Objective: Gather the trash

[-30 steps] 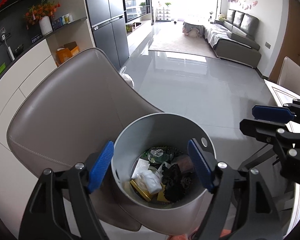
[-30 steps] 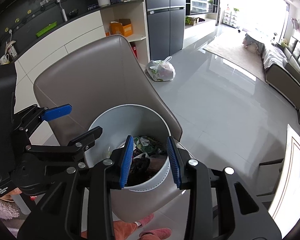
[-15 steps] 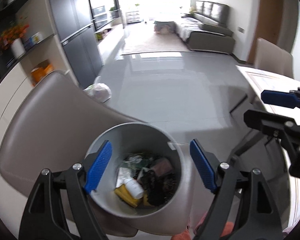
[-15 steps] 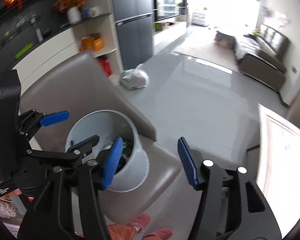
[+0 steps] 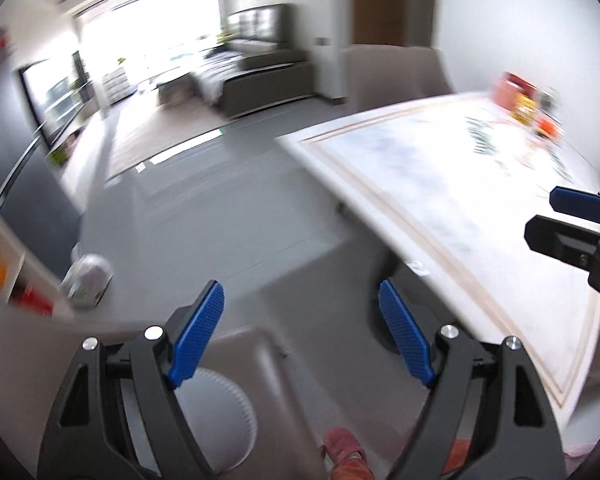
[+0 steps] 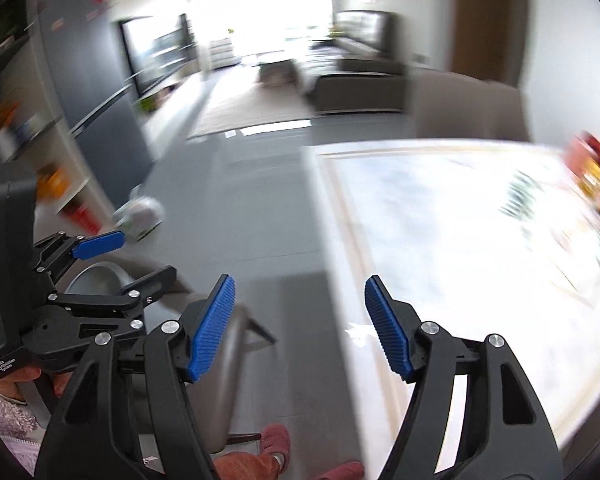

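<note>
Marble-look dining table (image 6: 439,240) fills the right side of both views, blurred; colourful items (image 6: 593,176) at its far edge, too smeared to name. Grey chair (image 5: 260,384) sits below-left. White round trash bin (image 5: 220,420) rests on the chair seat, low behind left gripper (image 5: 300,332)'s left finger, contents hidden. Left gripper: wide open, holding nothing. Right gripper (image 6: 300,320): also wide, empty, over the floor/table edge, well apart from the bin. Tied plastic bag (image 6: 140,216) lies on the floor by the cabinets.
</note>
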Tool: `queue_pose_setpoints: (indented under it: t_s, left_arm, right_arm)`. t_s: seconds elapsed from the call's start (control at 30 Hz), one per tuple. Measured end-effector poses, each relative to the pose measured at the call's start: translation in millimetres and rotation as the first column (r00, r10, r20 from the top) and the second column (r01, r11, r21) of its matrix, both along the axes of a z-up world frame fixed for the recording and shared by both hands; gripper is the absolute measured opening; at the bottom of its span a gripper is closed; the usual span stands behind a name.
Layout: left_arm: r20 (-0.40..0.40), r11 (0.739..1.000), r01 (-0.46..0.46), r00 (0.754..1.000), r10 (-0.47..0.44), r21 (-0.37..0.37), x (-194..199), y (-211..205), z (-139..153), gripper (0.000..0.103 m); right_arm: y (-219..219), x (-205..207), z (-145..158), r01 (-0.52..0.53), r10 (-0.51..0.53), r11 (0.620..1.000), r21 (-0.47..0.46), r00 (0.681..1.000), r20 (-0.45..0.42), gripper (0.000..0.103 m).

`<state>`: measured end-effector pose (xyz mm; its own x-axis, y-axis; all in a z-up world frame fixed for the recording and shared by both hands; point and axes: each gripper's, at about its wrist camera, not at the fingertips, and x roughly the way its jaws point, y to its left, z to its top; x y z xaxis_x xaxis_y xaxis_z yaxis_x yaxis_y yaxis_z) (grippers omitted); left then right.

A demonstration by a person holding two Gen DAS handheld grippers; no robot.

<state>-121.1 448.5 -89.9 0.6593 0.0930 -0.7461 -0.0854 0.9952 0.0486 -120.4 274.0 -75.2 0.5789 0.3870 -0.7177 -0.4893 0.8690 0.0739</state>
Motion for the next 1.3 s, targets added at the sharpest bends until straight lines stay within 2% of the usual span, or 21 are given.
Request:
queue_pose_setpoints:
  t_s: [0.17,0.33,0.47,0.7,0.87,1.0,1.3]
  left_arm:
    - [0.013,0.987,0.163,0.987,-0.163,-0.003,17.0,-77.6,12.0,0.082]
    - [0.018,0.966,0.259,0.966,-0.259,0.000,28.0,-163.8,29.2,0.082]
    - [0.028,0.962,0.273,0.961,-0.274,0.014,27.6,-231.2,45.3,0.084]
    - [0.011,0.969,0.239,0.971,-0.238,-0.057,10.7,-315.7,63.2,0.086]
    - [-0.004,0.982,0.165,0.986,-0.166,-0.095,1.1,-349.0,73.8,0.087]
    - [-0.016,0.986,0.150,0.988,-0.152,-0.076,-0.2,-367.1,83.1,0.089]
    - [-0.032,0.988,0.151,0.988,-0.152,-0.041,1.4,-382.8,95.0,0.089]
  right_arm:
    - [-90.3,-6.7,6.3,0.210,-0.210,0.977,0.017,0.978,0.000,0.067]
    - [-180.0,-21.7,18.0,0.357,-0.357,0.933,0.047,0.934,0.008,0.072]
    - [-243.9,-22.1,28.8,0.382,-0.383,0.923,0.040,0.923,0.026,0.073]
    - [-334.9,-25.9,56.5,0.365,-0.366,0.931,0.026,0.928,0.067,0.077]
    - [-380.7,-27.6,71.3,0.353,-0.353,0.936,0.016,0.933,0.075,0.079]
    - [-402.3,-29.8,75.0,0.364,-0.365,0.931,0.017,0.929,0.062,0.079]
    - [-418.1,-33.9,82.6,0.386,-0.387,0.922,0.027,0.921,0.054,0.081]
